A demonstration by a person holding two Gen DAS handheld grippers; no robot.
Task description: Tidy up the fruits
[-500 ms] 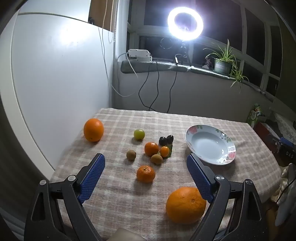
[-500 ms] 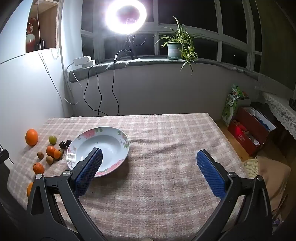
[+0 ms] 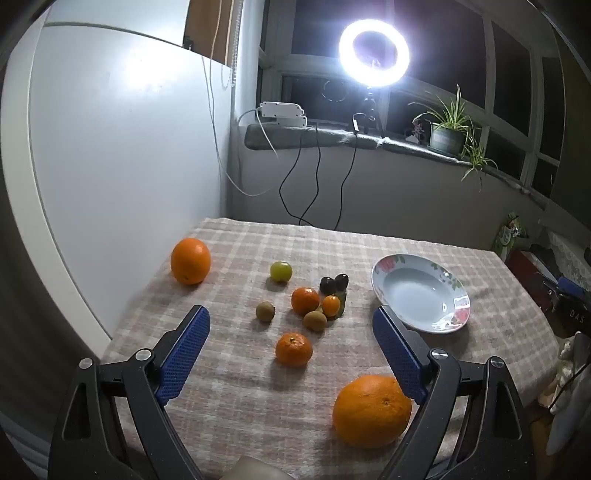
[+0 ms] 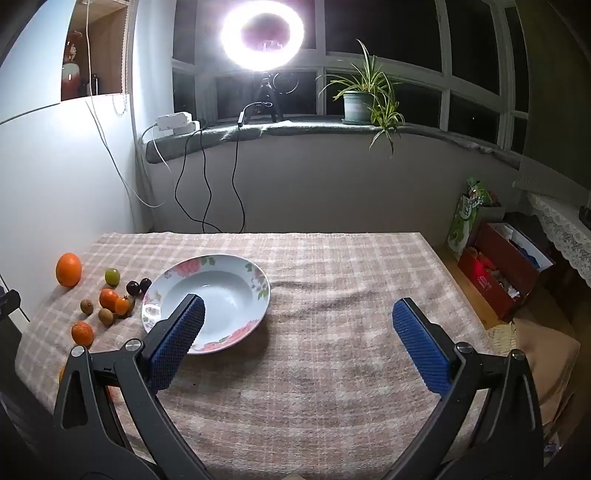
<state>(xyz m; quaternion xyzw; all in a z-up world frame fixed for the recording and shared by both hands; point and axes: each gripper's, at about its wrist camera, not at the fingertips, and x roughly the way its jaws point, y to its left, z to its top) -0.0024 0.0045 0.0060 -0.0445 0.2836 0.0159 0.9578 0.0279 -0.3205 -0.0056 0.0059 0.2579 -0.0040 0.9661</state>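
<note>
A home, likely an enclosed balcony room at night: a table [image 4: 332, 295] under a checked cloth, a floral plate [image 4: 258, 280], a potted spider plant [image 4: 360, 99] on the windowsill, a ring light [image 4: 262, 35], lace-covered furniture

Left of the one flowered plate [image 3: 384, 271] lay two large oranges [image 3: 190, 260], three small mandarins [image 3: 293, 349], two brown kiwis [image 3: 265, 310], one green fruit [image 3: 281, 271] and two dark plums [image 3: 327, 285].
</note>
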